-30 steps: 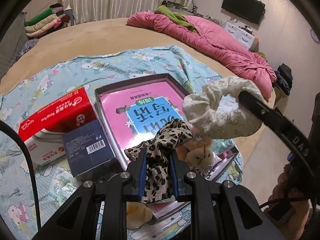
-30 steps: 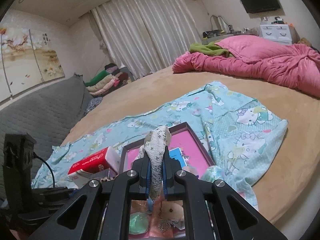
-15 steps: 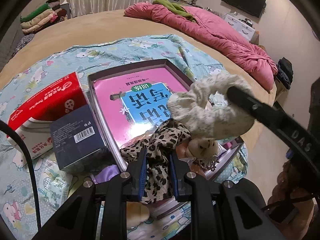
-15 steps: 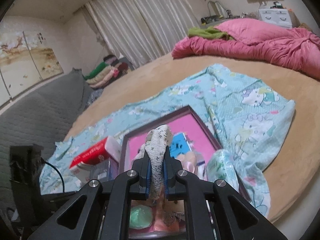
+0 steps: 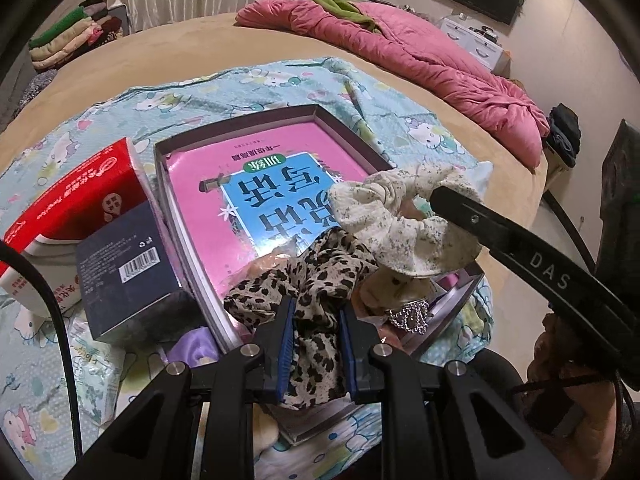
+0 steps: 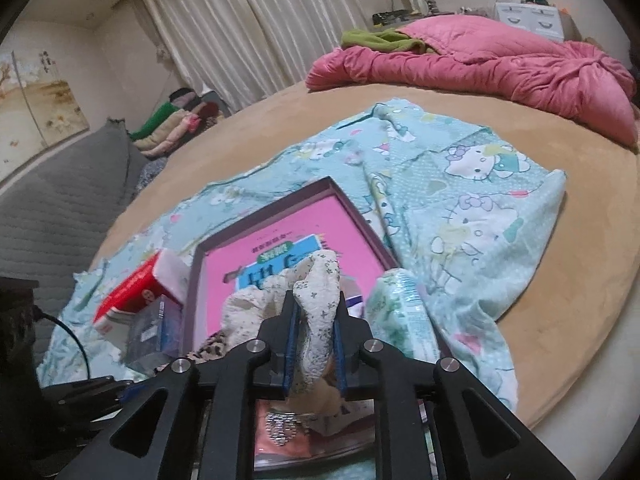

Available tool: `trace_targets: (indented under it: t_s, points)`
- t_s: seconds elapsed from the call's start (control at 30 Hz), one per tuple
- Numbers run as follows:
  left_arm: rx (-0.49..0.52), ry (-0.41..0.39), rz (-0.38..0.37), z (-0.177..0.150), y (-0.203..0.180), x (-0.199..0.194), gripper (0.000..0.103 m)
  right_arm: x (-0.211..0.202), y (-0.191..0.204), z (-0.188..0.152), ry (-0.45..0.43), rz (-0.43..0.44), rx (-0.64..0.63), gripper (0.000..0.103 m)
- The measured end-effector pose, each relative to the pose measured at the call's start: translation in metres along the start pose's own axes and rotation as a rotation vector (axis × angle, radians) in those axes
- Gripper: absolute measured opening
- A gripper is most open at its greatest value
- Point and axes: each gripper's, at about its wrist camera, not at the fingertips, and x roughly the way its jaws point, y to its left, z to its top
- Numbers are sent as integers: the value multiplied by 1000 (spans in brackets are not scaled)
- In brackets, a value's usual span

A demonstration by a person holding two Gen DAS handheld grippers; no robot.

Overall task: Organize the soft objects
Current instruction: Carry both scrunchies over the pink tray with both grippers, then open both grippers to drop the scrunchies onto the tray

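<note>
Left wrist view: left tongs (image 5: 314, 344) pinch the leopard scrunchie (image 5: 316, 280) over the box (image 5: 240, 120); right tongs (image 6: 314, 344), jaws just easing apart, hold the cream scrunchie (image 6: 318, 300) (also above box).

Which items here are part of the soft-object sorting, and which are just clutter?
In the job:
- leopard-print scrunchie, in the left hand-held gripper
- cream floral scrunchie, between the right hand-held gripper's just-opening jaws
- purple-rimmed box

Lying about:
- red tissue pack
- dark blue carton
- pink quilt
</note>
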Motion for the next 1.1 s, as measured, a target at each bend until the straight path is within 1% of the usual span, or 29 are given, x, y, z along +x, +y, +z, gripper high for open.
trace_targets:
  t_s: [0.1, 0.17, 0.23, 0.3, 0.33, 0.43, 0.57, 0.63, 0.67, 0.73, 0.87, 0.93, 1.0, 1.1]
  points:
    - [0, 5, -5, 0, -1, 2, 21, -1, 1, 1, -13, -27, -17, 25]
    - [0, 7, -10, 0, -1, 3, 21, -4, 2, 2, -31, -41, -26, 33]
    - [-6, 10, -21, 0, 0, 4, 21, -8, 1, 3, -51, -56, -32, 34]
    - [-15, 12, -31, 0, 2, 5, 21, -9, 1, 4, -59, -67, -38, 38]
    - [-21, 13, -37, 0, 2, 5, 21, -10, 1, 4, -59, -72, -36, 43]
    - [-28, 16, -50, -1, 3, 5, 21, -11, -2, 6, -65, -84, -26, 48]
    - [-30, 24, -72, -1, 2, 7, 25, -16, -6, 8, -92, -107, -12, 57]
    - [-28, 27, -77, 0, 1, 8, 28, -19, -7, 9, -105, -114, -7, 62]
    - [-26, 29, -80, 0, 0, 8, 30, -20, -7, 10, -111, -119, -7, 63]
    - [-22, 32, -80, 0, -2, 9, 38, -21, -6, 10, -117, -123, -13, 64]
    - [-23, 35, -91, 0, -3, 9, 42, -21, -4, 10, -117, -123, -20, 64]
    - [-23, 33, -97, 1, -3, 8, 45, -22, -4, 10, -123, -123, -18, 64]
    - [-22, 27, -99, 1, -3, 6, 48, -23, -5, 10, -127, -123, -13, 66]
    - [-20, 21, -102, 3, -3, 3, 49, -24, -6, 10, -134, -126, -7, 71]
